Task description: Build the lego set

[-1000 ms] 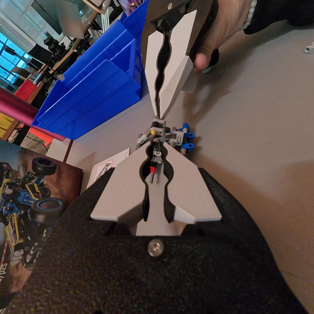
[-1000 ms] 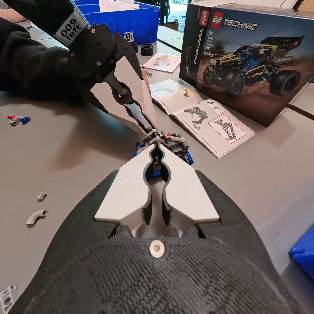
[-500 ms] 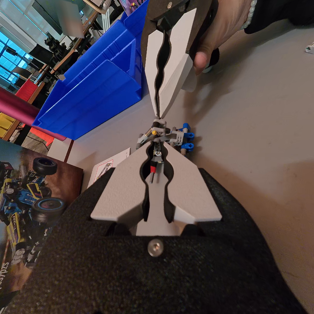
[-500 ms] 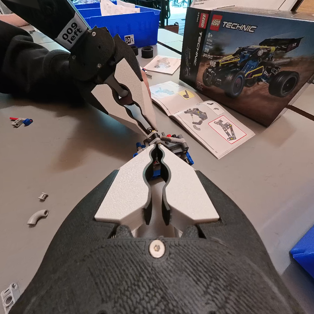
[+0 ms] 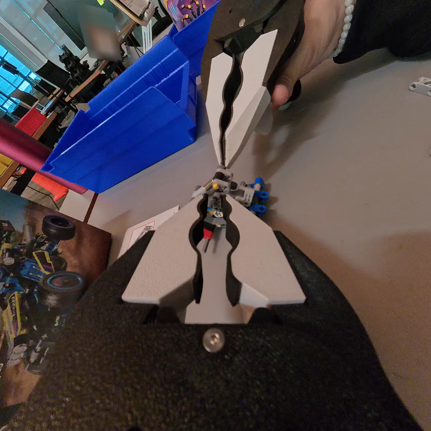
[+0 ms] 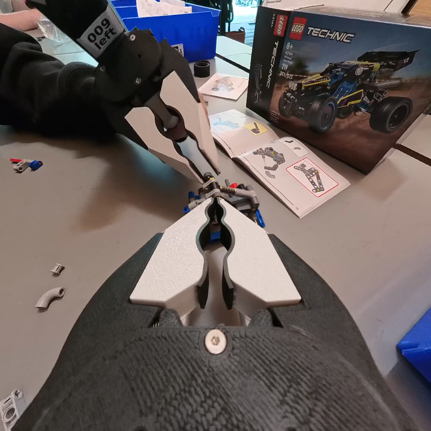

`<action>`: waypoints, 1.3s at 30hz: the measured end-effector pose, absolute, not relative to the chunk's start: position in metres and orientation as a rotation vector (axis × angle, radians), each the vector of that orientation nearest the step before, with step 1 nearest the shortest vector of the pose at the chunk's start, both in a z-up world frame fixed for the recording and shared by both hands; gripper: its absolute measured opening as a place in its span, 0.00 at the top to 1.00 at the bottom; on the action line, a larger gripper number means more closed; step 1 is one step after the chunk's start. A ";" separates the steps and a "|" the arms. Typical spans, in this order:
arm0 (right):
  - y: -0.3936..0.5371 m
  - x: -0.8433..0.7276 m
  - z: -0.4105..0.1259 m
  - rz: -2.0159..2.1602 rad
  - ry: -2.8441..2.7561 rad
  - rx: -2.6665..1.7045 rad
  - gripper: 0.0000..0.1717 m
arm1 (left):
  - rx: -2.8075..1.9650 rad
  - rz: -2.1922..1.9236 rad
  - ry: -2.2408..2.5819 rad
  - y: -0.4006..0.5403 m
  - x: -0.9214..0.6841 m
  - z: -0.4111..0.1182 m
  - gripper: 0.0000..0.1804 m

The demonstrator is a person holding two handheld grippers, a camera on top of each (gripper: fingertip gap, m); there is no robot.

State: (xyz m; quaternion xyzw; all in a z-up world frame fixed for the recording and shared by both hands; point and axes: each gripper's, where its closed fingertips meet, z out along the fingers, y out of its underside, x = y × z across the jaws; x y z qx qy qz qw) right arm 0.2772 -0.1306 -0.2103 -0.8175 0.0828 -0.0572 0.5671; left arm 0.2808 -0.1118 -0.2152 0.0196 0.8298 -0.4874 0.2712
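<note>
left gripper [image 5: 215, 198] jaws slightly parted, tips either side of dark cylinder at top of grey-blue brick assembly [image 6: 224, 193], grip unclear | right gripper [image 6: 215, 201] tips closed, touching assembly's near side by spring | assembly on grey table [image 6: 93, 210] | open booklet [image 6: 279, 168] just right of assembly | toy box [image 6: 338, 81] beyond booklet | loose grey parts [image 6: 50, 297] well left of assembly

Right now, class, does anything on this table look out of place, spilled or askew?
Mostly tidy. A few small loose parts lie scattered apart from the toy model: a curved grey piece, a small grey connector, and a red, grey and blue cluster. Nothing looks damaged.
</note>
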 end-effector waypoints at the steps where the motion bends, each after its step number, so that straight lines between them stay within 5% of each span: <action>1: -0.131 0.277 -0.210 -0.133 0.193 -1.921 1.00 | 0.053 -1.318 2.229 -0.112 0.281 -0.213 0.95; 23: -0.130 0.278 -0.211 -0.142 0.201 -1.923 1.00 | 0.177 -1.266 2.430 -0.126 0.279 -0.218 0.89; 26: -0.130 0.278 -0.211 -0.139 0.200 -1.926 1.00 | 0.152 -1.279 2.458 -0.127 0.277 -0.218 0.97; 32: -0.131 0.277 -0.210 -0.130 0.196 -1.915 1.00 | -0.042 -1.358 2.490 -0.124 0.285 -0.210 0.98; 39: -0.131 0.282 -0.224 -0.218 0.186 -2.015 0.88 | -0.448 -1.610 2.672 -0.124 0.288 -0.202 0.98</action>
